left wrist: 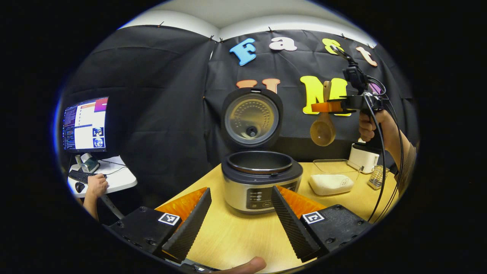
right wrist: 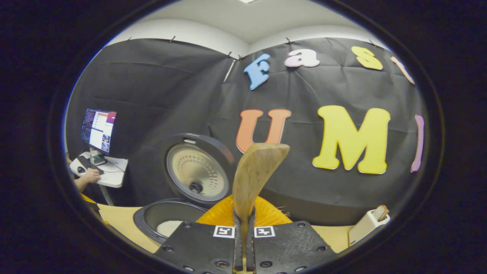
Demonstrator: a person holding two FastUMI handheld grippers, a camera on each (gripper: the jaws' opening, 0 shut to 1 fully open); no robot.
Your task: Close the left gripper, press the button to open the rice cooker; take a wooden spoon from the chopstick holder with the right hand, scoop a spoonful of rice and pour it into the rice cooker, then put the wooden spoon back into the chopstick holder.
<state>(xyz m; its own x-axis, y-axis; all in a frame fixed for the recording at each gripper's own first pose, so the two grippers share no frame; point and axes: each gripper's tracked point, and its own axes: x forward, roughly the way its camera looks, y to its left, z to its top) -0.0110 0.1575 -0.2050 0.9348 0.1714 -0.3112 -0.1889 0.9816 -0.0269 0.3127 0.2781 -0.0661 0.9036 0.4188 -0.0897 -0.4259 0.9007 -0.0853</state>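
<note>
With the rice cooker [left wrist: 261, 179] already standing open near the middle of the table [left wrist: 236, 236], its lid [left wrist: 252, 118] tipped up and back against the booth wall, you have the button step behind you, and your left gripper [left wrist: 239, 217] sits low in front of the cooker with its jaws spread wide and nothing between them. Your right gripper [right wrist: 244, 243] is clenched on the handle of the wooden spoon [right wrist: 255, 179]; seen from the left gripper view the spoon [left wrist: 323, 129] hangs bowl-down in the air, well above the clear rice container [left wrist: 332, 179] toward the table's right side. In the right gripper view a white patch, likely rice [right wrist: 170, 227], lies at the bottom of the inner pot [right wrist: 152, 213], so you appear to have made the pour, though I cannot tell how much went in. The spoon's bowl faces the left camera and looks empty: pale, smooth wood, rounded and shallow, with a flat tapering handle. What is left, as I judge it, is returning the spoon to the chopstick holder [left wrist: 363, 156], the white box near the table's far right edge, just beside a small wire basket [left wrist: 376, 177]; another wooden handle [right wrist: 381, 211] pokes from the holder, so aim for free space beside it. Off to the left, a person's hand [left wrist: 97, 185] rests at a keyboard on a side desk [left wrist: 118, 179] under a lit monitor [left wrist: 86, 123].
</note>
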